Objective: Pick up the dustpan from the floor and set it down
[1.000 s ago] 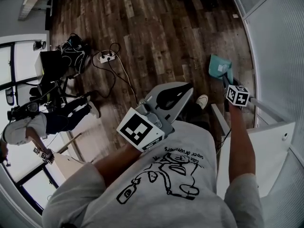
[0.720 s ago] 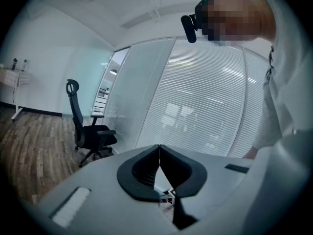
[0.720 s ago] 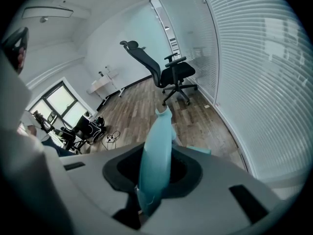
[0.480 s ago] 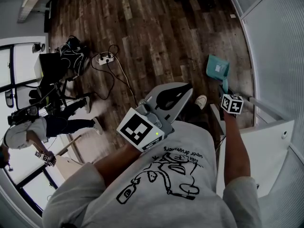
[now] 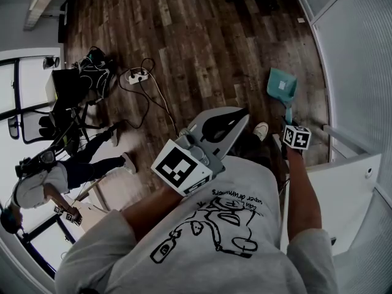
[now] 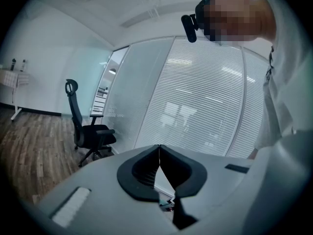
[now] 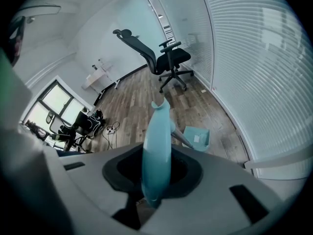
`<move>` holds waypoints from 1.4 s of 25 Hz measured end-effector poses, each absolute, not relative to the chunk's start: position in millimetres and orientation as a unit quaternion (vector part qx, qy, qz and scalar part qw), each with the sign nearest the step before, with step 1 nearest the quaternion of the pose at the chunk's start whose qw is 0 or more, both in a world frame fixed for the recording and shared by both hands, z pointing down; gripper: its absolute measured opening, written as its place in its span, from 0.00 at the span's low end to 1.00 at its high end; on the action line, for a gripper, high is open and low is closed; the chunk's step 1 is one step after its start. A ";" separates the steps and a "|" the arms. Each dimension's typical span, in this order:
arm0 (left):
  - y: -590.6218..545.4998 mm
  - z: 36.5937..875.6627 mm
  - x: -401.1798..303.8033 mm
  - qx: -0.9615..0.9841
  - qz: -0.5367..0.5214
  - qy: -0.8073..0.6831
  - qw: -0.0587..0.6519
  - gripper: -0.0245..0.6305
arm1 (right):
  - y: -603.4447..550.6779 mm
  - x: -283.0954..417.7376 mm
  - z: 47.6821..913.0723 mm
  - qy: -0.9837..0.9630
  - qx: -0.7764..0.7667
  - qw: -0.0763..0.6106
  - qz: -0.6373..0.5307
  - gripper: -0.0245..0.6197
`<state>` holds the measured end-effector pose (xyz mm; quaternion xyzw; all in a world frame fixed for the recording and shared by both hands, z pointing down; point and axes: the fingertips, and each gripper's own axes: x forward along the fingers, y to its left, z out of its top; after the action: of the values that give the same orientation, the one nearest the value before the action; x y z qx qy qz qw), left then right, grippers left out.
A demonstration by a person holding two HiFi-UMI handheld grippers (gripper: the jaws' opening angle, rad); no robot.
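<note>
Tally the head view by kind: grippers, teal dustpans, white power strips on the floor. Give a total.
Grippers: 2 (left gripper, right gripper)
Teal dustpan: 1
White power strip: 1
Total: 4

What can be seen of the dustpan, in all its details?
The dustpan is teal and looks like plastic. It has a long, rounded handle, a thin grey stem and a shallow open tray with a small white label inside. The right hand-held gripper is shut on the handle. The tray hangs at the far end, low over the wooden floor beside the blinded glass wall. Whether it touches the floor cannot be told.
</note>
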<state>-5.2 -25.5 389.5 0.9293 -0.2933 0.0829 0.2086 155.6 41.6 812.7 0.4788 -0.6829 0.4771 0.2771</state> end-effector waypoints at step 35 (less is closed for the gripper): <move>-19.3 376.3 -5.4 0.934 0.070 -0.288 0.200 0.04 | 54.5 157.7 811.1 -0.650 0.485 0.267 0.521 0.32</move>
<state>-5.4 -19.3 376.3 0.9338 -0.2884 0.0703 0.1999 157.7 54.5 811.1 0.4849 -0.6500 0.5205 0.2671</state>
